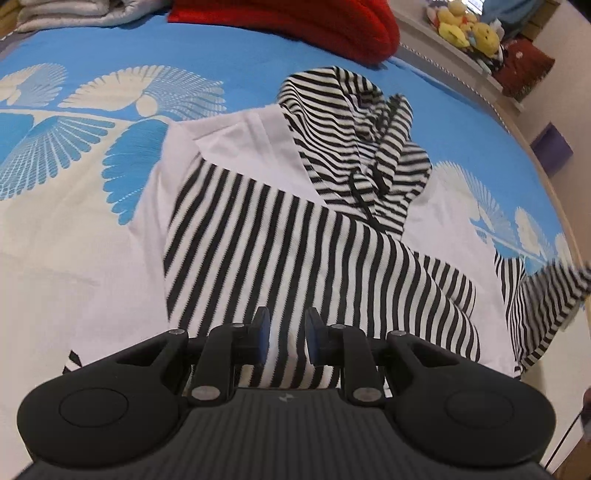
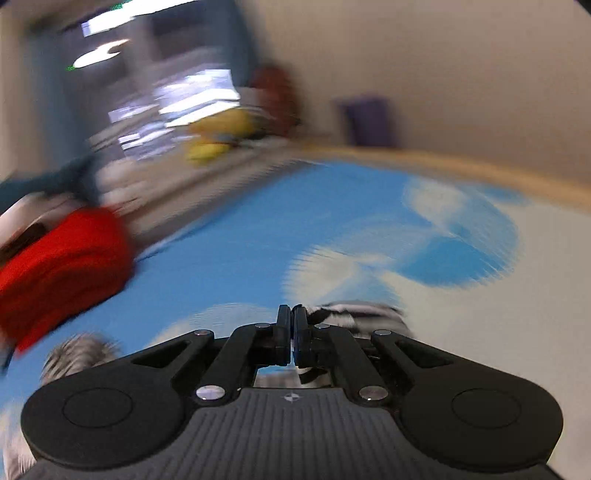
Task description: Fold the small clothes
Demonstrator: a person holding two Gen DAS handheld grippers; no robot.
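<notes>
Left wrist view looks down on a black-and-white striped hooded top (image 1: 295,236) lying on a blue-and-white patterned bedspread (image 1: 74,240). Its hood (image 1: 351,140) is crumpled toward the far side, a plain white lining panel (image 1: 251,147) shows beside it, and one sleeve (image 1: 535,295) trails off to the right. The left gripper (image 1: 287,334) hovers over the top's near hem, jaws slightly apart with striped cloth showing between them; whether the pads pinch it cannot be told. Beyond the hood lies a red blanket (image 1: 314,26), and beyond the bedspread's far edge a shelf (image 1: 424,37) holds yellow plush toys (image 1: 469,29). In the blurred right wrist view, the right gripper (image 2: 291,332) has its jaws together, striped cloth just beside them; open bedspread stretches ahead.
</notes>
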